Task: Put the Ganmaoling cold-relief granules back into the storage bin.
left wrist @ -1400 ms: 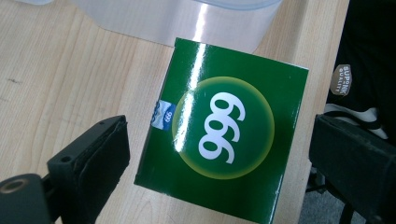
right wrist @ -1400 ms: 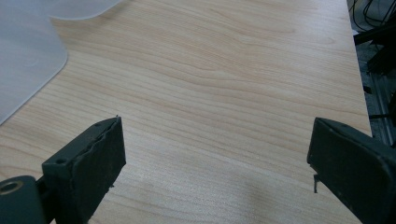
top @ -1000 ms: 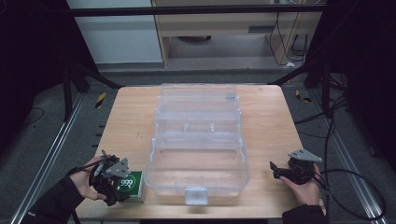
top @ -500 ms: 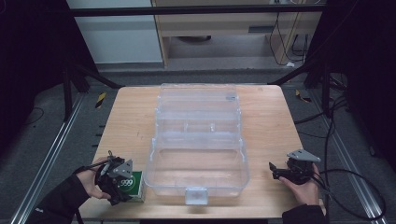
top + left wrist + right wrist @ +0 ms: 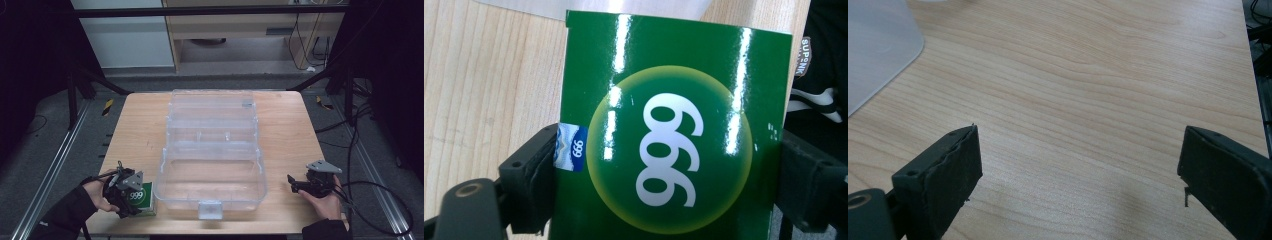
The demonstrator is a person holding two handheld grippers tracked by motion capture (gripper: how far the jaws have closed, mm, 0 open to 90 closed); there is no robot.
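**Green Box Gripped at the Table's Near Left Corner, Clear Case Not Yet Loaded**

The left gripper [image 5: 131,196] was seen at the near left corner of the wooden table [image 5: 140,130], set around a glossy green box [image 5: 143,197] printed with the figures 999. In the left gripper view the box [image 5: 669,135] was framed by both black jaws, whose pads were laid against its two long sides; the jaws had just been closing, with the box between them, and the grip was judged to be made. The box was still resting flat on the tabletop, just beside the near left corner of the clear plastic case [image 5: 212,165].

The case was lying open in the middle of the table, its lid folded back toward the far edge, and nothing could be made out in its compartments. A latch tab was seen at its near wall.

The right gripper [image 5: 300,184] was held low at the near right of the table, well apart from the case. In the right gripper view its jaws were spread wide over bare wood, with nothing between them.

The work was therefore judged to be at an early stage: the grasp had been secured, but the lift, the carry over the case wall and the placing of the box inside were all left to be done, and the closing of the lid after that, if it was wanted.
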